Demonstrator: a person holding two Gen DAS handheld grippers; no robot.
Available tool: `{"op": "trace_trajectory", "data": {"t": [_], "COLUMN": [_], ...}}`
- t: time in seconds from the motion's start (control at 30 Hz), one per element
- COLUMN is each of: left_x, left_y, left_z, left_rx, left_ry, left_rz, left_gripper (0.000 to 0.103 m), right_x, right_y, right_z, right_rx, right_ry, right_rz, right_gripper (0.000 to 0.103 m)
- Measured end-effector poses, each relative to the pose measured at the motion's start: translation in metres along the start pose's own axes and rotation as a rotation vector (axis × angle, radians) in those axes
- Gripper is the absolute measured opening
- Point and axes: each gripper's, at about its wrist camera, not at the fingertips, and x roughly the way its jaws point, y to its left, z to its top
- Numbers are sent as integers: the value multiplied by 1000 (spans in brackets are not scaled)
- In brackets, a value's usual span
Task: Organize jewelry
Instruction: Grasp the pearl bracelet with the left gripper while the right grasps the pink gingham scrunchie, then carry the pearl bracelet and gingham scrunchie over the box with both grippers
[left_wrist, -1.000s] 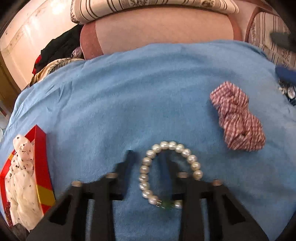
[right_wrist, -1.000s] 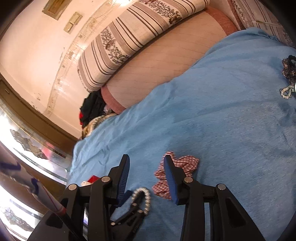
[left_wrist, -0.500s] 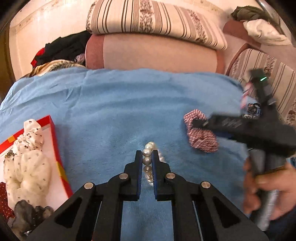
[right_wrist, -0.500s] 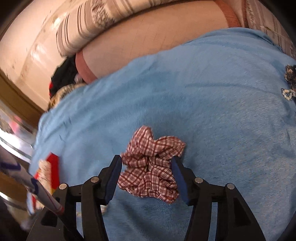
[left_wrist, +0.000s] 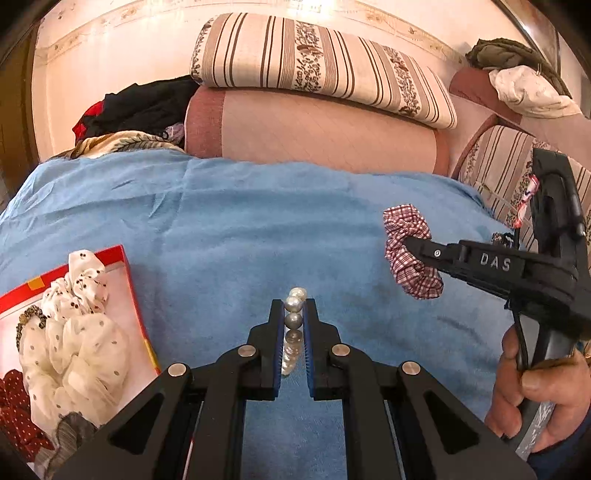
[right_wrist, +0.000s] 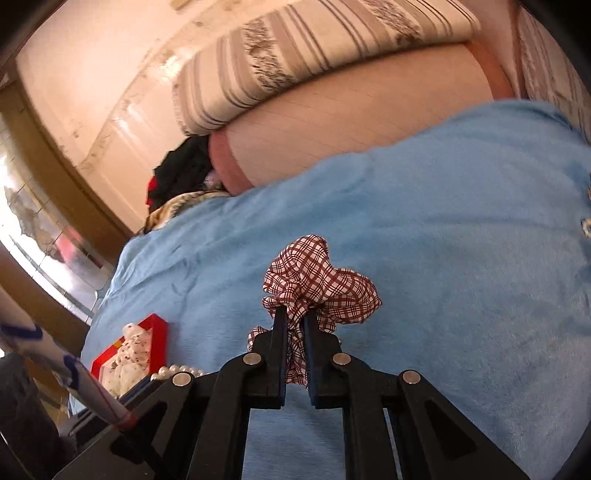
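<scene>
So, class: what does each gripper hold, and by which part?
The left gripper pinches the pearl bracelet across its beads. The right gripper has just closed on the checked scrunchie, clamping its near folds.

Box (left_wrist: 125, 288) lies left of bracelet (left_wrist: 293, 325); scrunchie (left_wrist: 406, 254) right, probably lifted.

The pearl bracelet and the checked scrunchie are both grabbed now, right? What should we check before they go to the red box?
1. Left gripper shut on the pearl bracelet: ok, pearls sit between its fingers.
2. Right gripper shut on the checked scrunchie: ok; its jaws have just closed with the fabric between them.
3. Bracelet hanging free of the blue blanket: cannot tell.
4. Room in the red box: not ok on the near side; a white spotted scrunchie fills it.
5. Grippers apart from each other: ok.
</scene>
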Motion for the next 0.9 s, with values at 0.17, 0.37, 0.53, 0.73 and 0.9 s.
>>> {"op": "trace_trajectory", "data": {"t": [0.17, 0.37, 0.53, 0.73, 0.9], "left_x": [-8, -28, -49, -73, -94], "left_y": [4, 16, 35, 63, 89], "left_z": [6, 12, 17, 15, 11], "left_rx": [-1, -23, -46, -78, -103], "left_ry": [-30, -77, -112, -144, -168], "left_rz": [12, 29, 52, 100, 164], "left_gripper": [9, 9, 9, 9, 9], "right_x": [5, 4, 5, 11, 12], "right_y": [15, 36, 59, 100, 139], "right_z": [-2, -10, -19, -36, -53], "right_rx": [-39, -102, -144, -207, -278], "right_ry": [0, 0, 7, 27, 34], "right_rz": [27, 69, 114, 170, 221], "right_gripper": [9, 9, 9, 9, 9]}}
